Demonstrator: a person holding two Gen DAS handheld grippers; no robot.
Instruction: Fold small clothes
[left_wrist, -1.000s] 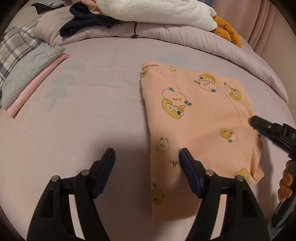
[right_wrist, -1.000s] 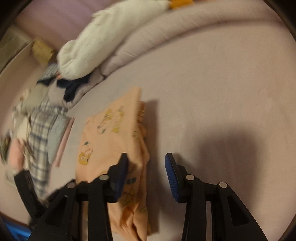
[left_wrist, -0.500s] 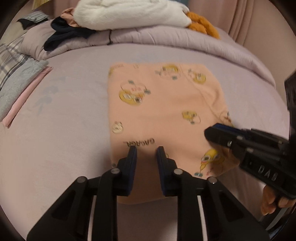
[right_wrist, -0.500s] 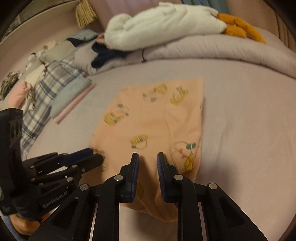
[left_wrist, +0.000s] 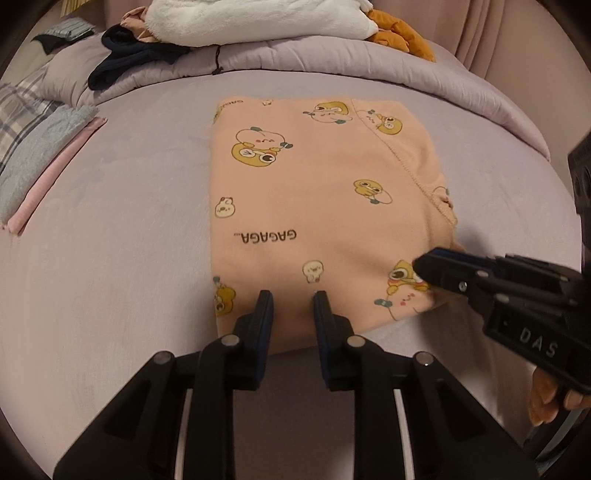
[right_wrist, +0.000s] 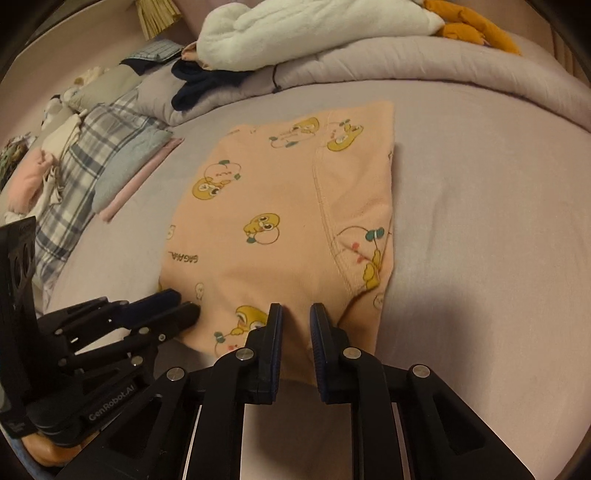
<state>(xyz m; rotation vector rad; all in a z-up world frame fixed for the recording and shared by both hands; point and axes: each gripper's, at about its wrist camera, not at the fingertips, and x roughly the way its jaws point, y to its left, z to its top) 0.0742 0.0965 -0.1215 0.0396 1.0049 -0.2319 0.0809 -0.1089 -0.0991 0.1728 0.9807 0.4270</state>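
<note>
A peach garment (left_wrist: 317, 206) with yellow cartoon prints and the word GAGAGA lies folded flat on the lilac bed; it also shows in the right wrist view (right_wrist: 288, 229). My left gripper (left_wrist: 291, 299) is shut on the garment's near edge toward its left corner. My right gripper (right_wrist: 295, 312) is shut on the near edge toward the right corner. The right gripper also shows in the left wrist view (left_wrist: 424, 267). The left gripper also shows in the right wrist view (right_wrist: 184, 306).
A stack of folded clothes (left_wrist: 40, 147), grey, pink and plaid, lies at the left. A rolled lilac duvet (left_wrist: 332, 55) runs along the back with a white fleece (left_wrist: 258, 18), a dark garment (left_wrist: 136, 59) and an orange plush (left_wrist: 399, 33) on it.
Both grippers moved in over the garment's near edge and went from open to shut on it. The garment has been pulled square toward me.
</note>
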